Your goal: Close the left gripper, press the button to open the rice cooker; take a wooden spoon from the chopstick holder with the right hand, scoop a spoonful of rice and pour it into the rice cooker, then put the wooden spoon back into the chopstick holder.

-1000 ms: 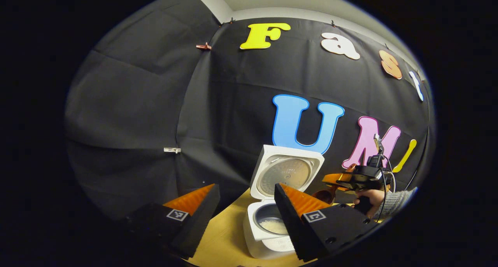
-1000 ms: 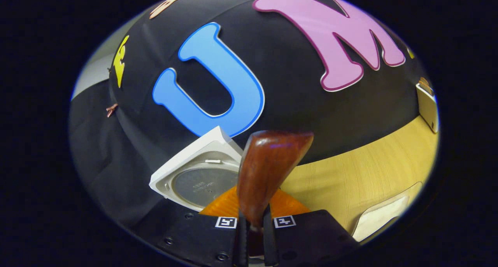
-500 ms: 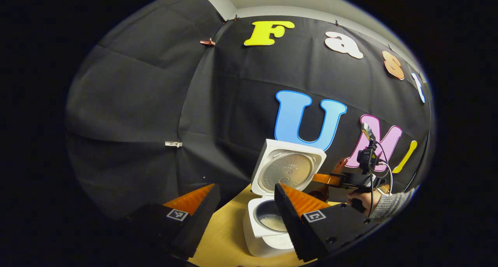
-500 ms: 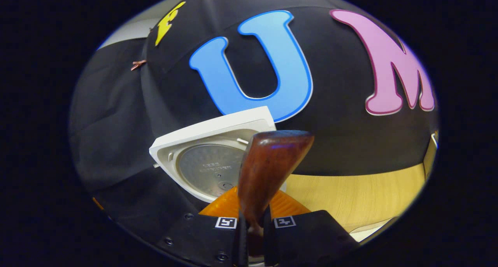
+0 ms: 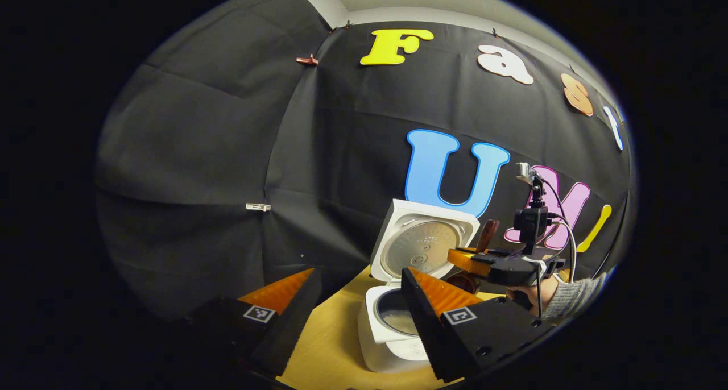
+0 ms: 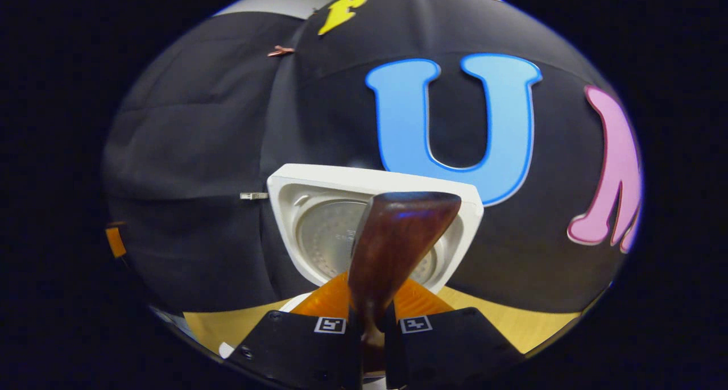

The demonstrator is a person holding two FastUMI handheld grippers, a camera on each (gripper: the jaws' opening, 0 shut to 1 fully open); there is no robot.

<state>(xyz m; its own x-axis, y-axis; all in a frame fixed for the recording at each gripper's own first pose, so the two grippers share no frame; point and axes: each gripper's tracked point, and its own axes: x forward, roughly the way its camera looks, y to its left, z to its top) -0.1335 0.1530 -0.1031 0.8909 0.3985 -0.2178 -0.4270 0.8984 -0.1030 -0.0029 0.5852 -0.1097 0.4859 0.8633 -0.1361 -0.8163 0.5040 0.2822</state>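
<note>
The white rice cooker (image 5: 392,344) stands on the wooden table with its lid (image 5: 424,242) up, and rice lies in its pot (image 5: 395,322). My left gripper (image 5: 358,272) is open in front of the cooker and holds nothing. My right gripper (image 6: 369,316) is shut on the handle of the dark wooden spoon (image 6: 398,236), whose bowl stands upright before the raised lid (image 6: 307,208). I cannot tell what lies in the spoon. In the left gripper view the right gripper (image 5: 489,265) hovers just right of the lid, the spoon (image 5: 488,233) pointing up.
A hand in a grey sleeve (image 5: 569,299) holds the right gripper. A brown rounded object (image 5: 459,281) sits partly hidden behind my left gripper's right finger. The light wooden table (image 6: 512,316) runs to the right of the cooker. Black cloth walls close the back and left.
The right gripper has swung left and risen with the spoon, so the cooker lid now sits straight ahead of it. The spoon has tipped upright. The left gripper has barely moved.
</note>
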